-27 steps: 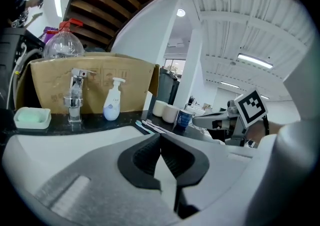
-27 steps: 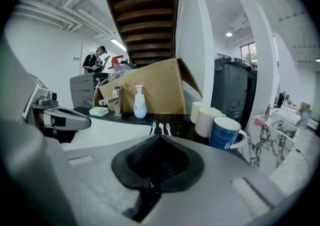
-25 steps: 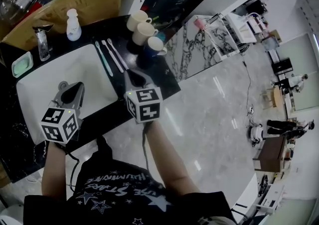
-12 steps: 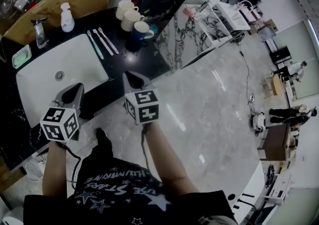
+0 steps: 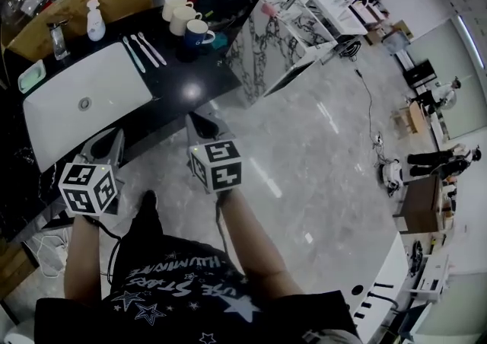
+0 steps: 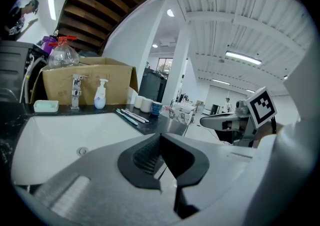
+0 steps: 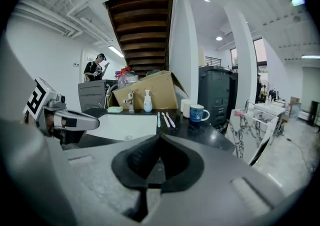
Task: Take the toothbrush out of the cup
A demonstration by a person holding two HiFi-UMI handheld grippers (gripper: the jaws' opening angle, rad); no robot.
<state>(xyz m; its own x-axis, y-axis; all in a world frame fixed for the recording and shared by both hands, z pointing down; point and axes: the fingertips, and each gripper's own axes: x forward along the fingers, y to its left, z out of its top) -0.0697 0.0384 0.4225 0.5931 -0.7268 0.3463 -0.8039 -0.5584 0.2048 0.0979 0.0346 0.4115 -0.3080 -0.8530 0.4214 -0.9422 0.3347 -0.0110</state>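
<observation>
One pale green soap dish [image 5: 32, 76] is sitting at the far left of the black stone tabletop [image 5: 171, 68], near the chrome tap [image 5: 57, 38] and the white pump bottle [image 5: 95, 21]. The white rectangular sink [image 5: 106, 87] is lying in front of them. Just right of the sink, three slim plastic toothbrushes [image 5: 143, 49], one teal and two pale, are lying flat and side by side on the tabletop, outside any cup. Further right, two cream ceramic cups [image 5: 183, 21] and the dark blue mug [image 5: 198, 32] are standing close together. Nearer to the person, the left tongs [image 5: 112, 141] are hovering at the front edge of the tabletop, with their tips closed together and nothing between them. The right tongs [image 5: 199, 123] are hovering over the grey polished floor [image 5: 304, 144], well apart from the toothbrushes, also closed and empty.
</observation>
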